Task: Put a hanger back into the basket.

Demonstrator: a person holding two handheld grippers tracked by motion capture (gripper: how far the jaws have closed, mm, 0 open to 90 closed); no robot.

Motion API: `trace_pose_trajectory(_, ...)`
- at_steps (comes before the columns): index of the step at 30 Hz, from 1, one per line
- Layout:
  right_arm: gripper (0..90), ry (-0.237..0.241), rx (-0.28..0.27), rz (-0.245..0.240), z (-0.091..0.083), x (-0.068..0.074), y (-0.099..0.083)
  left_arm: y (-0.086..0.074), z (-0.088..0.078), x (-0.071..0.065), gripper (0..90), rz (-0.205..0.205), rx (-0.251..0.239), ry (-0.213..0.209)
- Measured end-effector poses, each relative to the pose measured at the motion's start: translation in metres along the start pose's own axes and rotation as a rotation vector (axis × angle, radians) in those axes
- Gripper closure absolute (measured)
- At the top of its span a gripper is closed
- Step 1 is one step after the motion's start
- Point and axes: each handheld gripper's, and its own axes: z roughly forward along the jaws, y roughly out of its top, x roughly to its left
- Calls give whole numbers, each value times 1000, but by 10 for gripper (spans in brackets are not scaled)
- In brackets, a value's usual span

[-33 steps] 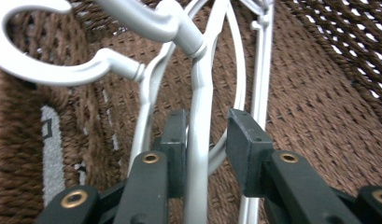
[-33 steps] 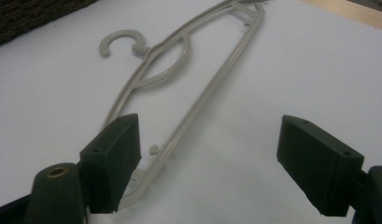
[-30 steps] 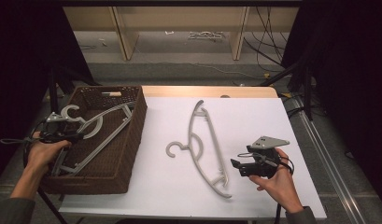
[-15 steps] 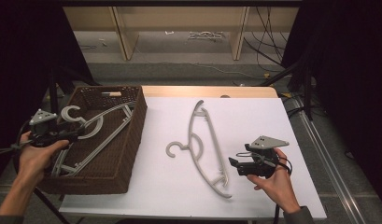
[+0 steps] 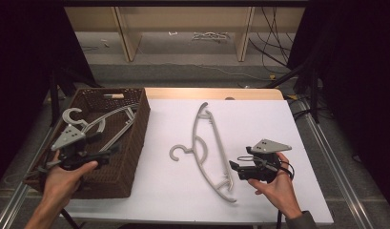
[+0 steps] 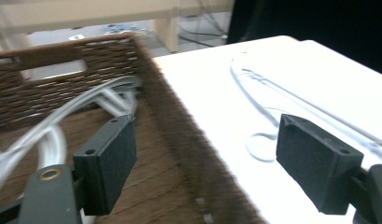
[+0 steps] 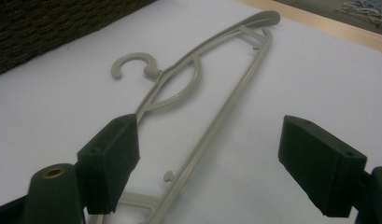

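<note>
A grey plastic hanger [image 5: 208, 143] lies flat on the white table top, hook pointing left; it also shows as the hanger [image 7: 198, 88] and as a blurred hanger [image 6: 268, 98]. More grey hangers [image 5: 103, 122] lie in the brown wicker basket [image 5: 135, 143], seen again as the hangers [image 6: 62, 121]. My left gripper [image 5: 107, 148] hovers over the basket's near part, pointing right. Its jaws have just been opening and the left gripper [image 6: 207, 154] holds nothing. My right gripper [image 5: 236, 169] stands open just right of the table hanger's lower end, and the right gripper [image 7: 207, 158] is empty.
The basket wall [image 6: 179, 135] runs between my left jaws' line of sight and the table. A wooden strip [image 5: 216, 93] edges the table's far side. Shelving legs [image 5: 126, 33] and cables [image 5: 273, 43] stand on the floor beyond. Dark drapes flank both sides.
The left gripper has opened, come off the hangers in the basket and moved toward the basket's near right. The right gripper has stayed in place.
</note>
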Motion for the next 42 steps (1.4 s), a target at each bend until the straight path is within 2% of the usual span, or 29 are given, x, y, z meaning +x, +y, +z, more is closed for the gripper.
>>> trace_pose_trajectory(1,215,0,0,0,0,0,0,0,0,0,195,0,0,0)
trace_pose_trajectory(2,212,1,0,-1,0,0,0,0,2,-6,193,8,8,-8)
trace_pose_trajectory(3,213,1,0,0,0,0,0,0,5,-16,190,24,-7,-31)
trace_pose_trajectory(4,210,0,-1,0,1,0,0,-1,7,-21,190,36,-18,-41)
trace_pose_trajectory(5,210,0,-1,0,1,0,0,-1,7,-21,187,36,-18,-41)
trace_pose_trajectory(6,205,-3,-4,0,1,0,0,-2,9,-29,178,51,-35,-60)
trace_pose_trajectory(7,205,-3,-4,0,1,0,0,-2,9,-29,177,51,-35,-60)
trace_pose_trajectory(8,205,4,-4,0,1,1,0,-5,12,-36,177,55,-52,-78)
trace_pose_trajectory(10,204,5,-5,5,2,1,0,-8,16,-41,174,86,-63,-108)
trace_pose_trajectory(15,202,6,-13,-2,3,2,0,-17,22,-53,173,83,-77,-138)
trace_pose_trajectory(16,201,7,-14,-1,3,2,0,-21,24,-59,173,102,-86,-153)
trace_pose_trajectory(17,201,7,-14,-1,3,2,0,-21,24,-59,173,102,-86,-153)
trace_pose_trajectory(18,201,9,-15,0,3,2,0,-24,25,-66,173,131,-80,-156)
trace_pose_trajectory(21,201,10,-19,1,3,3,0,-30,27,-77,173,132,-72,-178)
trace_pose_trajectory(23,199,10,-19,5,3,3,0,-33,28,-82,173,153,-73,-187)
trace_pose_trajectory(27,194,13,-22,3,3,5,0,-40,31,-86,169,138,-79,-197)
trace_pose_trajectory(29,185,22,-18,-9,4,6,0,-49,33,-90,169,117,-86,-215)
trace_pose_trajectory(31,184,23,-14,-6,5,9,-1,-55,34,-92,169,125,-86,-213)
trace_pose_trajectory(32,183,29,-13,-12,6,9,0,-59,35,-93,169,159,-84,-204)
trace_pose_trajectory(33,183,31,-12,-6,7,11,-1,-62,37,-94,169,168,-82,-203)
trace_pose_trajectory(36,183,38,-4,-21,9,14,-1,-70,41,-96,169,152,-69,-224)
trace_pose_trajectory(38,182,46,8,-24,12,17,-1,-71,44,-98,169,163,-58,-222)
trace_pose_trajectory(42,169,65,23,-53,21,25,-1,-72,46,-99,169,151,-63,-241)
